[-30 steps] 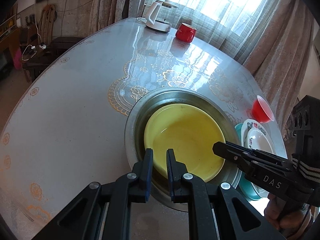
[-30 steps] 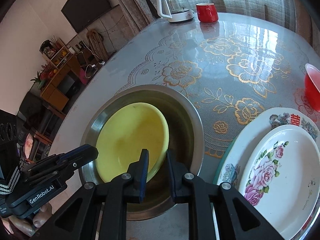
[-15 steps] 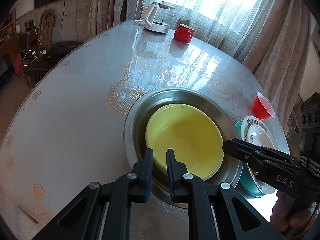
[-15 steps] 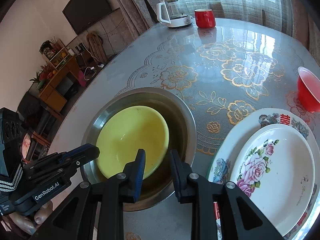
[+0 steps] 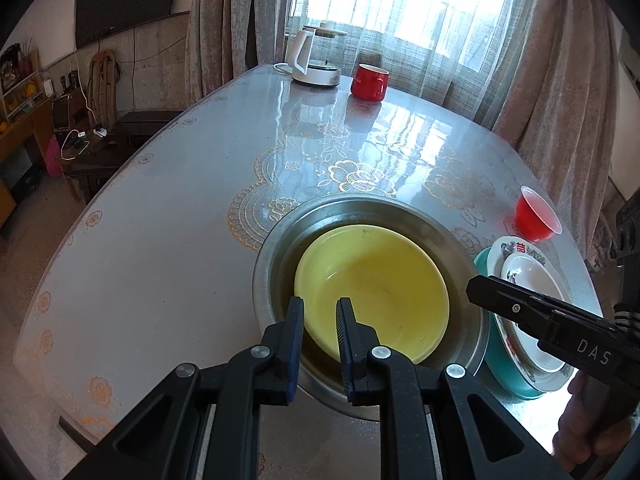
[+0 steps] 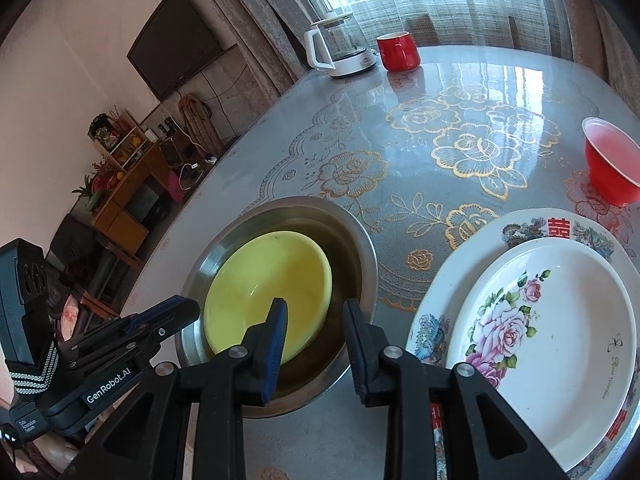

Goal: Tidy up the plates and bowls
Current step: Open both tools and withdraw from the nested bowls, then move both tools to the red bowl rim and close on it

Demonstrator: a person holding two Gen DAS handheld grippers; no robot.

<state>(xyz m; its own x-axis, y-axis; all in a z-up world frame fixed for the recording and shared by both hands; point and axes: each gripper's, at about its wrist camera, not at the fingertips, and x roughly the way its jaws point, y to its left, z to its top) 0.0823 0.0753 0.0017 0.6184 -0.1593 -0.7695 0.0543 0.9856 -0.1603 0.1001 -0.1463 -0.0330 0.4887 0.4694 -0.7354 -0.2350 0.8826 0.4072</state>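
Observation:
A yellow bowl (image 5: 372,292) sits tilted inside a wide steel basin (image 5: 276,248) on the table; both also show in the right wrist view, bowl (image 6: 264,288) and basin (image 6: 360,248). My left gripper (image 5: 319,312) hangs above the bowl's near rim with a narrow gap between its fingers, holding nothing. My right gripper (image 6: 314,316) is open and empty above the basin's near right side. A stack of floral plates (image 6: 540,328) on a teal plate (image 5: 508,364) lies right of the basin. A red bowl (image 6: 608,164) stands beyond the plates.
A white kettle (image 5: 314,60) and a red mug (image 5: 370,82) stand at the table's far edge by the curtained window. The table has a glossy flowered cover (image 6: 460,140). Its left edge drops to the floor with furniture beyond.
Both grippers have pulled back and up from the yellow bowl, which stays in the basin. The right gripper's fingers have spread wider apart.

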